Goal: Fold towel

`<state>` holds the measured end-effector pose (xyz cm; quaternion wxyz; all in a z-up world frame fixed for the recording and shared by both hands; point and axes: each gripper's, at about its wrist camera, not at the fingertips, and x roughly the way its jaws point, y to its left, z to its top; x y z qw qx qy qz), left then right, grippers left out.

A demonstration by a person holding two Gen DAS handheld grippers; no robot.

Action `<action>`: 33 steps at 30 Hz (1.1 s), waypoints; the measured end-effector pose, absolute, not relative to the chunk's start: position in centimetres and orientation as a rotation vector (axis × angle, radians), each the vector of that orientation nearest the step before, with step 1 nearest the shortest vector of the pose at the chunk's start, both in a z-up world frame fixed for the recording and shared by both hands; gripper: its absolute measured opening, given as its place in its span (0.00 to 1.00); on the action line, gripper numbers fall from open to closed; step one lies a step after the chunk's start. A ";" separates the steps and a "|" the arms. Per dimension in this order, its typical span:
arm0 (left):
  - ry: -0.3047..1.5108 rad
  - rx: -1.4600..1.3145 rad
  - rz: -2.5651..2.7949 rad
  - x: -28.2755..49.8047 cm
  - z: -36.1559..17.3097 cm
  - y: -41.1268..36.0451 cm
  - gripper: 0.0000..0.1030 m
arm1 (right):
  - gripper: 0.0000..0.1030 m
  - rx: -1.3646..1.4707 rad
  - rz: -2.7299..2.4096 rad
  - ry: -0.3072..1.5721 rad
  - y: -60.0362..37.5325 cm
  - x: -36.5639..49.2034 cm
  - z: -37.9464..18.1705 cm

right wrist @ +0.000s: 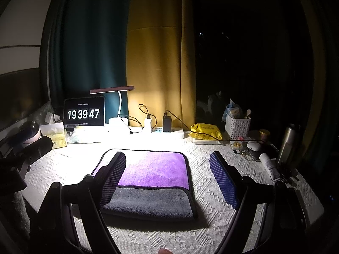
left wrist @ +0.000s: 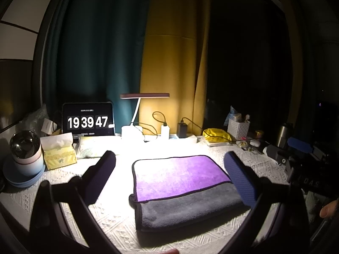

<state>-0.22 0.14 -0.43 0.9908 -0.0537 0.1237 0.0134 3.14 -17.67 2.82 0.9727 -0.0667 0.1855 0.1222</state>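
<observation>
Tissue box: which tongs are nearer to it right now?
Left. The left tongs hover open above the towel, with the tissue box just off their left finger. The right tongs sit farther right.

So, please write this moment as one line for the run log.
left tongs: open, empty | right tongs: open, empty | purple-and-grey plush towel: folded, flat on white textured tablecloth

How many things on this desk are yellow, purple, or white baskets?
Yellow: 2, the tissue box and the yellow packet
Purple: 1, the towel
White baskets: 1, the basket
Total: 4
</observation>
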 end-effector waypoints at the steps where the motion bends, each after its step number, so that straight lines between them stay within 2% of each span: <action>1: 0.249 -0.109 0.026 -0.2 -0.4 0.2 1.00 | 0.81 -0.134 0.247 0.374 -17.7 3.1 2.8; 33: 0.239 -0.107 0.015 -0.4 -0.4 0.0 1.00 | 0.81 -0.132 0.247 0.383 -17.6 3.5 2.9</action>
